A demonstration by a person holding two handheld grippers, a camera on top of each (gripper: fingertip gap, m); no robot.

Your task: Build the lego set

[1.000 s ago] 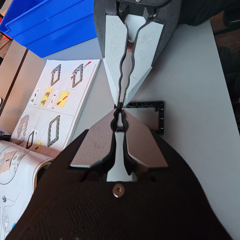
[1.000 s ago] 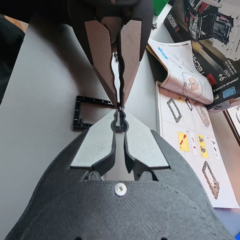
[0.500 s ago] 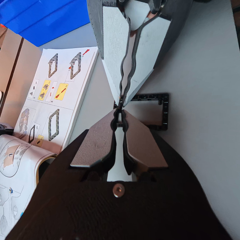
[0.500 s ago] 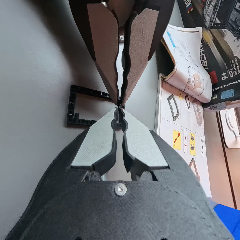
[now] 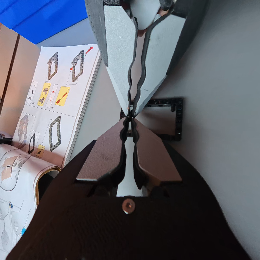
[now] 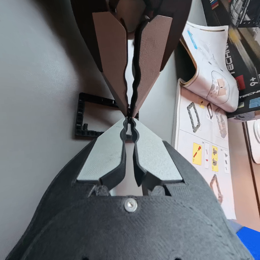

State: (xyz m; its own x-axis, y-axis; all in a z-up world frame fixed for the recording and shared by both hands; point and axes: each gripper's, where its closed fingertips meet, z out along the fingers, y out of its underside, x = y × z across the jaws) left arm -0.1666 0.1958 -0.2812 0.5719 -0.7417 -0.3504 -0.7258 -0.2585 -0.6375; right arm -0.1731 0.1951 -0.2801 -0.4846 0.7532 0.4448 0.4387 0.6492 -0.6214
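Nearest me, my left gripper (image 5: 129, 119) pinches shut on a tiny dark piece I cannot make out, brown pads angled in. Tip to tip opposite, my right gripper (image 6: 128, 119), grey and grainy, is also closed. Beyond lies the black rectangular lego frame (image 5: 178, 116) on the smooth grey table (image 5: 225, 126), instruction booklet (image 5: 59, 98) alongside.

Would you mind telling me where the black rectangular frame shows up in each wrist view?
Left wrist view: black frame right of centre, behind the meeting fingertips.
Right wrist view: black frame left of centre.
Shared landmark: the open instruction booklet, on the side opposite the frame.
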